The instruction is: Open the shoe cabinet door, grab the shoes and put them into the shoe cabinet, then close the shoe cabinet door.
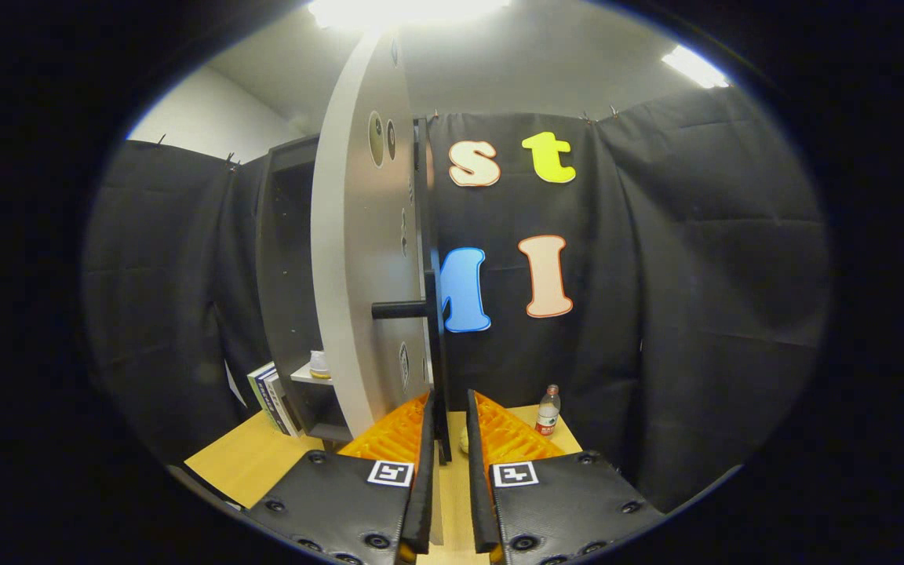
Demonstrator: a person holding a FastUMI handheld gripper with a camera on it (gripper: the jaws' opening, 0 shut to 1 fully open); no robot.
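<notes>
Two tongs (447,416) fingers slightly spread — straddling edge of open shoe cabinet door (358,259), bottle (548,410) beyond on table (248,459).

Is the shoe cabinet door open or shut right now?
Open. The door stands swung out, edge-on ahead of the fingers, with the cabinet interior showing behind it.

No legible text, bottle (548,411) label and book spines (273,399) too small

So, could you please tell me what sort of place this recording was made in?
Probably a staged recording booth: black cloth walls, a wooden table carrying a shoe cabinet with its door open, and the hand-held gripper with fingers slightly apart astride the door's edge.
</notes>
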